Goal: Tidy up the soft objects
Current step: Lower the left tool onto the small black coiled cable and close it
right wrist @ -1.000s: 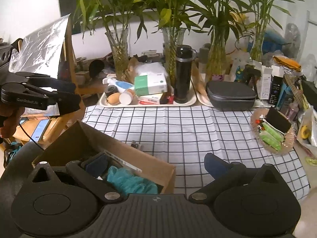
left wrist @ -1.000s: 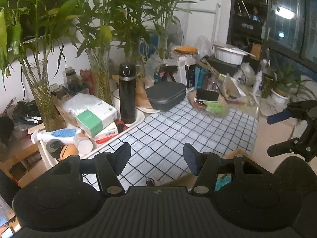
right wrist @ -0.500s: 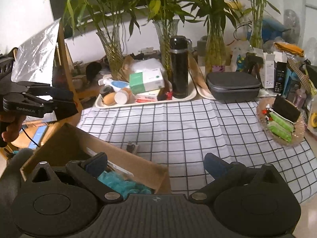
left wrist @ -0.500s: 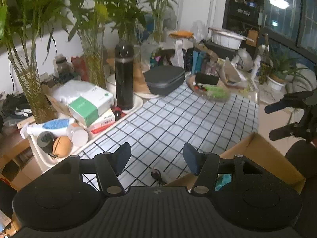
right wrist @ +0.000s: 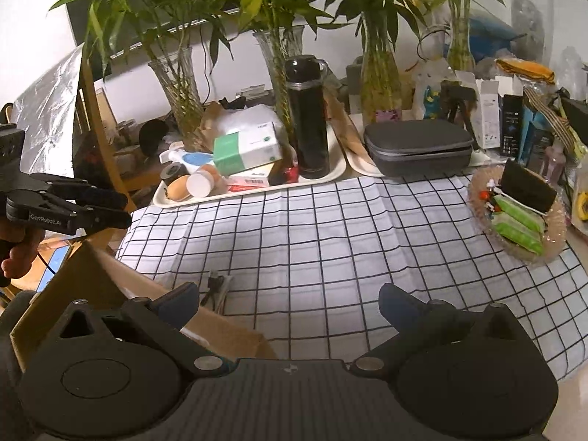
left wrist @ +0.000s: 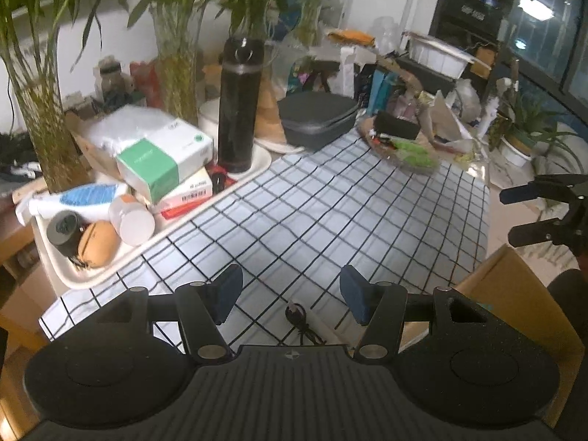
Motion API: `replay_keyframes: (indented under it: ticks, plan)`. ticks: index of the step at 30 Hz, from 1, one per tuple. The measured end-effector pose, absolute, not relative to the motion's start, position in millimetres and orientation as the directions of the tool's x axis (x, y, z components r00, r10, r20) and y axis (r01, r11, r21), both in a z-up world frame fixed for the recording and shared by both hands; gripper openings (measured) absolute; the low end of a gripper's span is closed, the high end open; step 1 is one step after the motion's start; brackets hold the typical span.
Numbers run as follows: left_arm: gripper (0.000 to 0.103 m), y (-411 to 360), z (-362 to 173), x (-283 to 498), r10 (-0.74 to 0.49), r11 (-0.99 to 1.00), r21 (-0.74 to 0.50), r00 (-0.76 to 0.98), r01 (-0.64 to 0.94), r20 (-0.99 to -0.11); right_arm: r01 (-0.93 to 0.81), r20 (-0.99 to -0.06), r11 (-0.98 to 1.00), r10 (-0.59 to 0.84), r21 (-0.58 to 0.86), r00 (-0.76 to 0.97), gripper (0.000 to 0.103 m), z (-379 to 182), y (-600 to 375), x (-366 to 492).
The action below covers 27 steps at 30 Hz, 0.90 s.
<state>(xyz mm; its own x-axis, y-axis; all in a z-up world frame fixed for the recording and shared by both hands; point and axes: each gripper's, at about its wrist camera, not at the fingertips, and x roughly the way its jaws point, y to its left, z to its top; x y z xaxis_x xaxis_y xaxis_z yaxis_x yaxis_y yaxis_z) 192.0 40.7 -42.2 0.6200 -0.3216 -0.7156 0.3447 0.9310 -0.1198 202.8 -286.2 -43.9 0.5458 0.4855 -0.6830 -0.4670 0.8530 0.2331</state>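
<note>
Above the near edge of the tabletop, your two grippers hang apart and grasp nothing.

Your left gripper [left wrist: 290,294] and right gripper [right wrist: 288,303] both have their jaws spread with only checked cloth [right wrist: 330,239] between them, likely because the soft things already lie in the cardboard box [right wrist: 92,279] at the near left corner; its contents are hidden now. A small black cable [left wrist: 299,321] lies just beside the box.

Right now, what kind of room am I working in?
Probably a lived-in home: a cluttered table with a checked tablecloth, bamboo plants in glass vases, and a black flask on a tray.
</note>
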Motion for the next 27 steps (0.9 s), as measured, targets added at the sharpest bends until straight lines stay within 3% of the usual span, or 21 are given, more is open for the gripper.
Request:
replay_keyframes:
  ticks: [10, 21, 26, 27]
  plan:
    - [0.057, 56, -74, 241, -0.367, 0.910, -0.213, 0.450, 0.356, -0.814, -0.472, -0.698, 0.848, 0.488, 0.239, 0.524, 0.103, -64, -288, 229]
    - [0.057, 48, -120, 271, -0.508, 0.812, -0.321, 0.318, 0.488, -0.801, -0.451, -0.709, 0.852, 0.490, 0.266, 0.508, 0.103, -97, -292, 269]
    - [0.050, 47, -145, 281, -0.558, 0.785, -0.398, 0.262, 0.476, -0.788, -0.425, -0.697, 0.856, 0.497, 0.295, 0.518, 0.103, -107, -296, 280]
    - [0.043, 46, -149, 281, -0.566, 0.780, -0.410, 0.253, 0.473, -0.784, -0.421, -0.695, 0.856, 0.498, 0.299, 0.519, 0.103, -108, -296, 282]
